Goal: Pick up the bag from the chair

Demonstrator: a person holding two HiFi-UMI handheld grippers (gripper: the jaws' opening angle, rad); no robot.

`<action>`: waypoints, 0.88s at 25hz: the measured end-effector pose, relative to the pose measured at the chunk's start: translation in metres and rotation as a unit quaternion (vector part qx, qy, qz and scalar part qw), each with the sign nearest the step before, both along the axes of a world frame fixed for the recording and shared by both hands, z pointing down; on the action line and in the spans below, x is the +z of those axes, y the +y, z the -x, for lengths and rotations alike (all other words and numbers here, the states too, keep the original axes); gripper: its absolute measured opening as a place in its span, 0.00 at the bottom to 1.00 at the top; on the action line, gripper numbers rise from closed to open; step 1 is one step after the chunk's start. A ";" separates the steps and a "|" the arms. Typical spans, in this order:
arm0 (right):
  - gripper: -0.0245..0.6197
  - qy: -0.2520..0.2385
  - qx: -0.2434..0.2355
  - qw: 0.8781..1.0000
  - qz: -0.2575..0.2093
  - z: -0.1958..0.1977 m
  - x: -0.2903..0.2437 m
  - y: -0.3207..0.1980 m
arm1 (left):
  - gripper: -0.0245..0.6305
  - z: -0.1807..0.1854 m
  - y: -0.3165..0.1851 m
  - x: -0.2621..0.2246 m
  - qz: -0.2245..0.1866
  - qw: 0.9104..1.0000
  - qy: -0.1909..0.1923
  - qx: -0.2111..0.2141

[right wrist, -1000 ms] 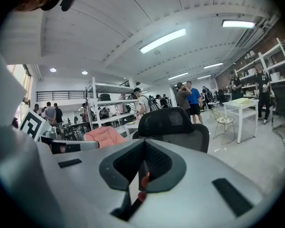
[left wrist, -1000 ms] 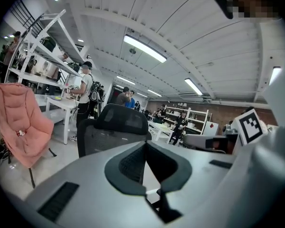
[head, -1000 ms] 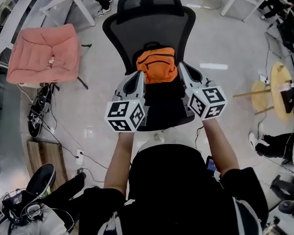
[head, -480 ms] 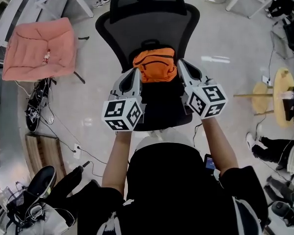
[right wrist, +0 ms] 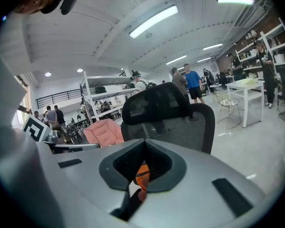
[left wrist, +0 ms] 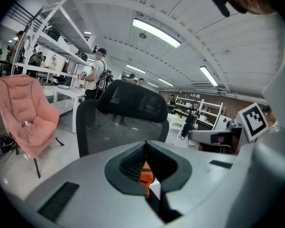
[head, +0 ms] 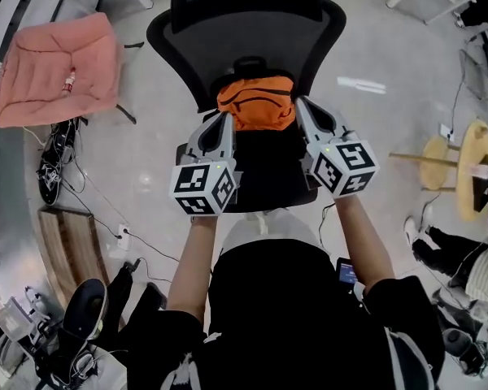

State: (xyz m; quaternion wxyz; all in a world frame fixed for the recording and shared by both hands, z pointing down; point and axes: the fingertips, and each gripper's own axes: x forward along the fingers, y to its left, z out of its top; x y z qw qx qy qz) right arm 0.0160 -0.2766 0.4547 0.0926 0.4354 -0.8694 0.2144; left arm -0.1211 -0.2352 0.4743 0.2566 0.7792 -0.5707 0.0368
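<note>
Bag: the orange bag sits at the centre of the head view, deep on the seat of the chair and against its backrest. I judge that the backrest keeps it from tipping.
Left gripper: the left gripper is clenched, with its jaws together and nothing between them. Its tip is just beside the left side of the bag. I cannot tell if it touches.
Right gripper: the right gripper is also clenched and empty. Its tip is just beside the right side of the bag.
Why held so: both grippers point a little downward, one on each side of the bag. I judge that the person is lining up either to press the bag between them or to open one gripper on it. I cannot tell which.
Aim: in each gripper view a piece of orange shows through the hollow behind the closed tips, so each gripper looks toward the bag.
Stage: the bag is not yet lifted.
Writing on bag: no brand or letters can be read, only a dark zip line.
Marker cube: the marker cube on each gripper has black and white square patterns and no words.
Other writing: none can be read in any view.
</note>
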 end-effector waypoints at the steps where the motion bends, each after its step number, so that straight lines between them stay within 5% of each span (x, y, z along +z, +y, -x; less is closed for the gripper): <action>1: 0.04 0.001 -0.002 1.000 0.006 0.001 0.006 -0.003 | 0.05 0.001 -0.003 0.005 0.005 1.000 0.000 -0.002; 22: 0.04 0.033 -0.025 0.996 0.078 -0.007 0.111 -0.038 | 0.06 -0.009 -0.047 0.106 0.075 0.997 -0.029 0.006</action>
